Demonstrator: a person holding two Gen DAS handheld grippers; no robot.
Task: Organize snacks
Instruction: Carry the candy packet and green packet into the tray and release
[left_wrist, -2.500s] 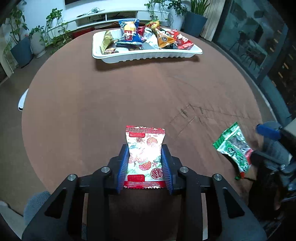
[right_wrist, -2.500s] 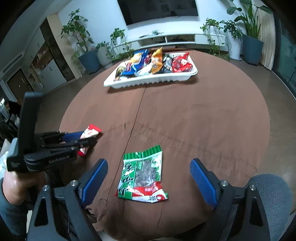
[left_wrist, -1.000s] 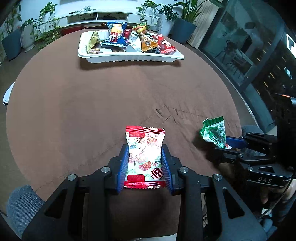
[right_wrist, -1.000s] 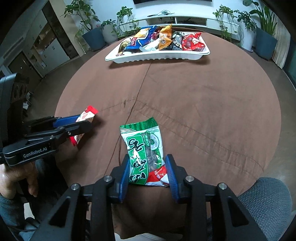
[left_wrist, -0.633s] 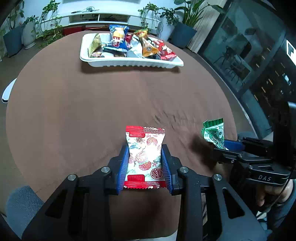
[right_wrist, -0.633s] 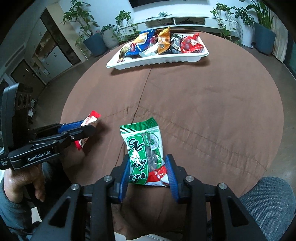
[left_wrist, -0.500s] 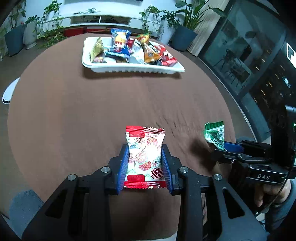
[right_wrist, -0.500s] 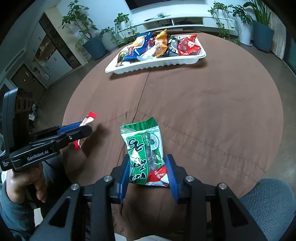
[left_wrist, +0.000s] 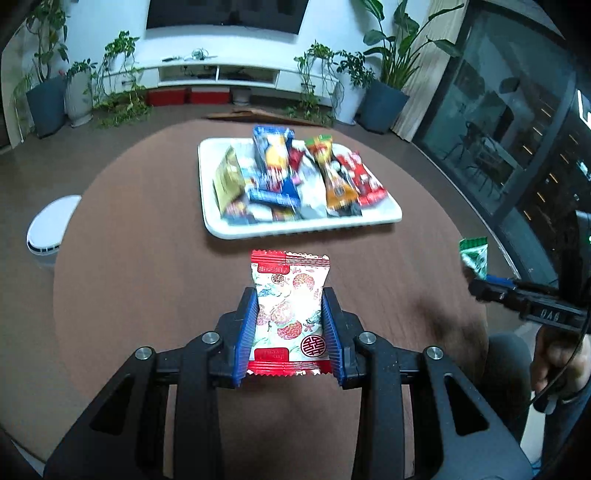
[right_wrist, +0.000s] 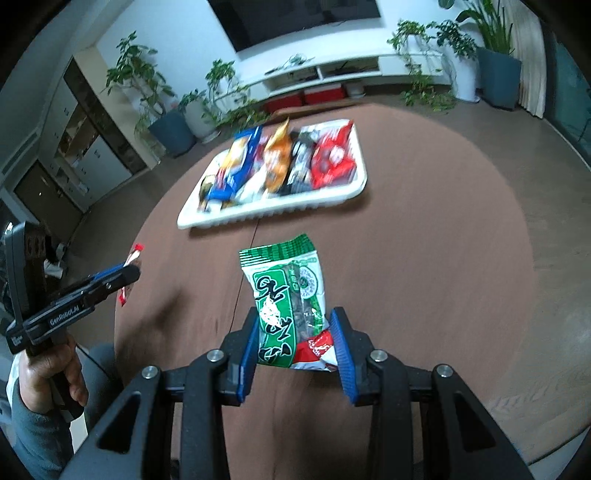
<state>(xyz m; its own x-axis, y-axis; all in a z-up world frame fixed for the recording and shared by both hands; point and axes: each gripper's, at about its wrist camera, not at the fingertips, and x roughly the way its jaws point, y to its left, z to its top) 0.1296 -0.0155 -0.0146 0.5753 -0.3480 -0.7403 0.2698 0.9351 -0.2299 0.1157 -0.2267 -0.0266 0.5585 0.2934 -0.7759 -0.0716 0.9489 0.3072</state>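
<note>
My left gripper (left_wrist: 290, 321) is shut on a red and white floral snack packet (left_wrist: 289, 306) and holds it above the brown table, short of the white tray (left_wrist: 295, 227). My right gripper (right_wrist: 293, 332) is shut on a green snack packet (right_wrist: 286, 284), also above the table in front of the tray (right_wrist: 280, 210). The tray holds several colourful snack packets. In the left wrist view the right gripper (left_wrist: 491, 286) shows at the right edge with the green packet (left_wrist: 474, 256). In the right wrist view the left gripper (right_wrist: 122, 275) shows at the left with the red packet (right_wrist: 131, 260).
The round table has a brown cloth (left_wrist: 147, 236). A white stool (left_wrist: 50, 225) stands left of the table. Potted plants and a low white TV cabinet (left_wrist: 218, 72) stand behind the table. A glass wall is at the right.
Both grippers have lifted and moved forward toward the tray with their packets. The right gripper closed on the green packet earlier; the tray now looks nearer in both views.
</note>
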